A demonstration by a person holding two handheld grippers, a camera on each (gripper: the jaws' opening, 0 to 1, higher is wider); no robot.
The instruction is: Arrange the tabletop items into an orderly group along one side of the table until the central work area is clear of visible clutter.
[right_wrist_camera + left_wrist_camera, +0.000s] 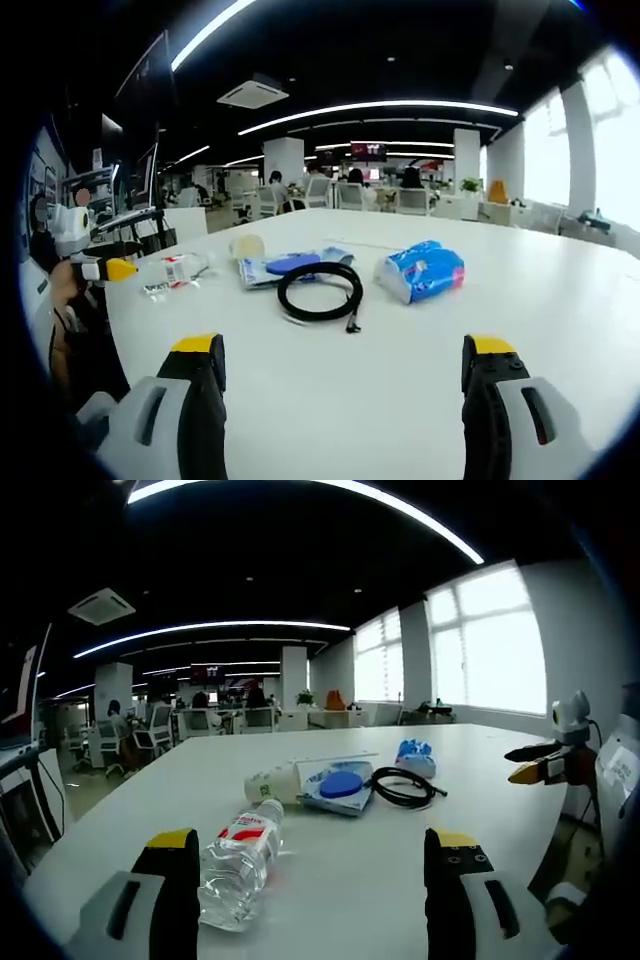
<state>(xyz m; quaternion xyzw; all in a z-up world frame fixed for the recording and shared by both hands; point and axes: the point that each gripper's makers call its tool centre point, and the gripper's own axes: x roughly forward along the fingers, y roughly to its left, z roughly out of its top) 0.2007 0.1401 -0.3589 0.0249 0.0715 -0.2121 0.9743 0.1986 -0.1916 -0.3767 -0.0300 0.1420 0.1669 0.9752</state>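
Tabletop items, left gripper view: water bottle (pixel 238 865) lies near the left jaw of the left gripper (pixel 315 845), jaws apart; black cable (pixel 402 786) farther. Right gripper view: right gripper (pixel 340 360) jaws apart, empty; coiled cable ahead, blue packet (pixel 422 270) far right.

Stood in a large open-plan office under a dark ceiling crossed by long curved light strips (pixel 230 628). Held a square ceiling vent (pixel 101 606) up among the strips, seen also in the right gripper view (pixel 252 93). Had bright, tall windows (pixel 485 645) along one wall. Showed white pillars (pixel 293 675) and rows of desks with office chairs (pixel 156 730) far behind the table, some with seated people too small to make out. Carried a potted plant (pixel 305 697) and an orange object (pixel 334 699) on a distant desk near the windows. Included dark monitors (pixel 140 160) on a rack at one edge.
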